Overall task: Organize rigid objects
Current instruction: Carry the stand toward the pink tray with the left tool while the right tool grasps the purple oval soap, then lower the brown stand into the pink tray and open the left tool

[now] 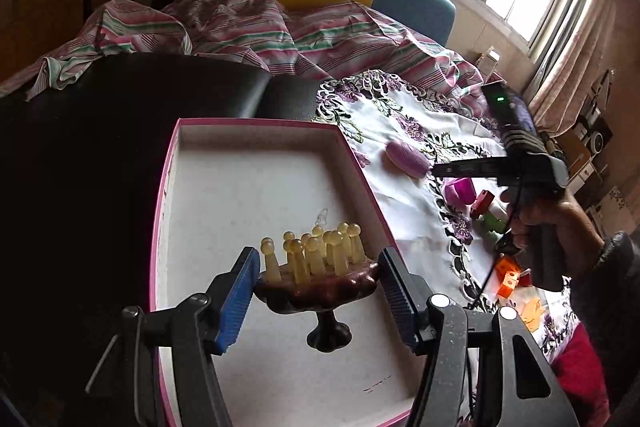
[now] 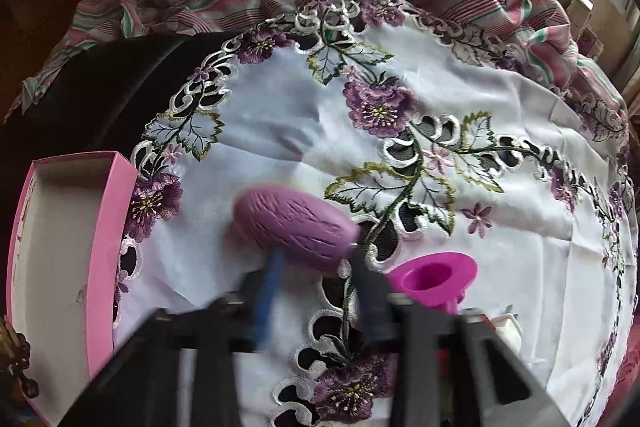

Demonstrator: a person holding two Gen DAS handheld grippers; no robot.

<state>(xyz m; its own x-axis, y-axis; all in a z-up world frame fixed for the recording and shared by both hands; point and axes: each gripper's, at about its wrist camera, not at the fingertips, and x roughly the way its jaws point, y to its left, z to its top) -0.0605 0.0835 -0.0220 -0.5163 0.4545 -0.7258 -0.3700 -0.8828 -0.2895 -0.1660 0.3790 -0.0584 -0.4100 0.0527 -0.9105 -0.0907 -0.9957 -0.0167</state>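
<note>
My left gripper (image 1: 316,291) is shut on a dark brown footed stand (image 1: 320,287) topped with several yellowish pegs, and holds it over the white floor of a pink-edged box (image 1: 256,123). A purple ribbed oval (image 2: 296,227) lies on the embroidered cloth to the right of the box (image 2: 112,227). My right gripper (image 2: 316,263) points down at the oval's near side. Its fingers (image 2: 272,275) are blurred and stand a narrow gap apart, with cloth showing between them and their tips at the oval's edge. From the left wrist view, the right gripper (image 1: 436,169) tip sits beside the oval (image 1: 406,159).
A magenta cup (image 2: 436,277) lies just right of the right fingers. Red, green and orange blocks (image 1: 508,277) lie under the hand (image 1: 560,223) that holds the right gripper. The white embroidered cloth (image 2: 300,115) lies over a black cushion (image 1: 120,107); striped bedding (image 1: 240,27) is behind.
</note>
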